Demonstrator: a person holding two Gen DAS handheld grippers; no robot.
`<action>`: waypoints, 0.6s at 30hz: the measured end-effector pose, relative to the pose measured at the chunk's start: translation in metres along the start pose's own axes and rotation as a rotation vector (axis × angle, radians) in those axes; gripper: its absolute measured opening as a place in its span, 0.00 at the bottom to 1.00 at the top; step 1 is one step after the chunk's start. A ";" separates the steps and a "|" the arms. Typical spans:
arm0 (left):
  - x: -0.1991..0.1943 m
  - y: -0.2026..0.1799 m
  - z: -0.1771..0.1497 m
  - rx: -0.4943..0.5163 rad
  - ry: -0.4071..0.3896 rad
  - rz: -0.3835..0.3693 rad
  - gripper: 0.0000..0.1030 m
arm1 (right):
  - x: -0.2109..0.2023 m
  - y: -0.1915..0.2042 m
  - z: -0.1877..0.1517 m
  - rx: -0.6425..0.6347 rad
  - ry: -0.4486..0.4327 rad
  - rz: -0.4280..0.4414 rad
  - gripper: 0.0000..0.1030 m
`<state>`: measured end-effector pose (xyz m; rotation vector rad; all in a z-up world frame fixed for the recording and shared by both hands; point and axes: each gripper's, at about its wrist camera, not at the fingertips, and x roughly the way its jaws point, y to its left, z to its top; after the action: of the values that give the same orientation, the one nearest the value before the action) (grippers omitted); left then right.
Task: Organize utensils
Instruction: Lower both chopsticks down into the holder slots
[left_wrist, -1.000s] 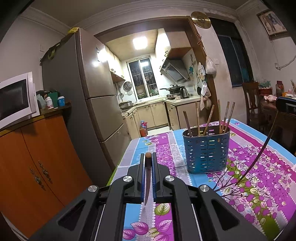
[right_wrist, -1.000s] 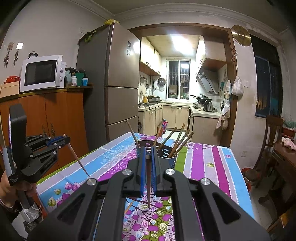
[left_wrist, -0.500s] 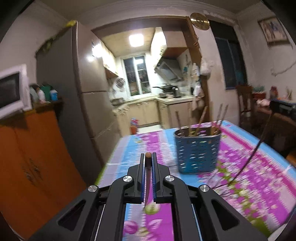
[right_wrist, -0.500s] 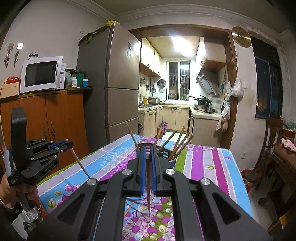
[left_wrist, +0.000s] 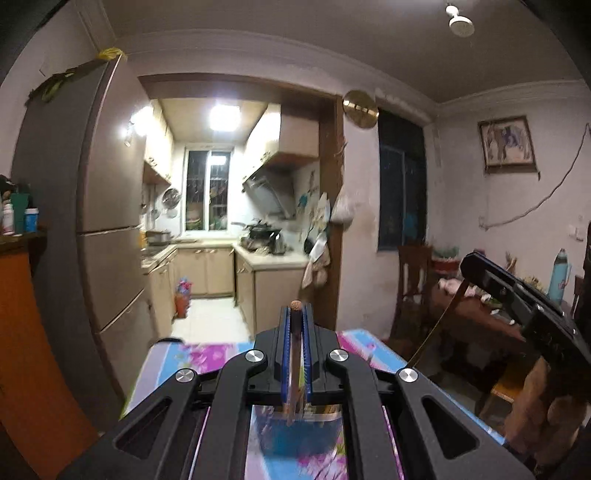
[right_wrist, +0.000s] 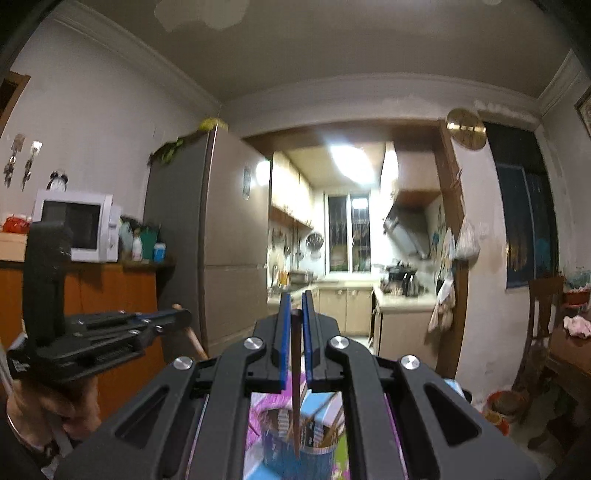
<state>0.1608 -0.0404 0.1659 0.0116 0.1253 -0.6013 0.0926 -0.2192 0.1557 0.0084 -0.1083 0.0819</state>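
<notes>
Here the surface (left_wrist: 207, 350) wears a cloth with purple flowers and blue and pink stripes, and it stands before an open doorway to a small lit kitchen. A tall grey fridge (left_wrist: 107, 229) is at the left of that doorway, and a white microwave (right_wrist: 77, 225) sits on an orange cabinet (right_wrist: 114, 291) further left. A round gold clock (right_wrist: 465, 127) hangs above the doorway's right post, and a framed picture (left_wrist: 508, 144) hangs on the right wall.

The blue utensil holder (right_wrist: 306, 458) stands on the surface, directly under both tools, and several brown chopsticks lean inside it. Its place relative to the surface edges is hidden by the tools.

The left tool (left_wrist: 295, 325) is almost closed, its blue pads pressing a brown chopstick (left_wrist: 294, 354) that points down toward the holder; the lower end is blurred. The right tool (right_wrist: 294, 314) has its pads a little apart, with a dark chopstick (right_wrist: 295, 387) hanging between them, its tip down among the sticks in the holder. I cannot tell if the pads touch this stick.
</notes>
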 end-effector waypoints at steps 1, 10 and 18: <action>0.009 0.000 0.004 0.002 -0.010 0.001 0.07 | 0.005 -0.001 0.001 -0.004 -0.013 -0.006 0.05; 0.095 0.007 -0.019 0.010 0.066 0.048 0.07 | 0.063 -0.027 -0.027 0.057 0.049 -0.026 0.05; 0.140 0.021 -0.062 0.007 0.164 0.079 0.07 | 0.097 -0.039 -0.076 0.131 0.136 -0.042 0.05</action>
<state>0.2800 -0.0990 0.0874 0.0722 0.2803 -0.5214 0.2006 -0.2495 0.0910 0.1355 0.0328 0.0470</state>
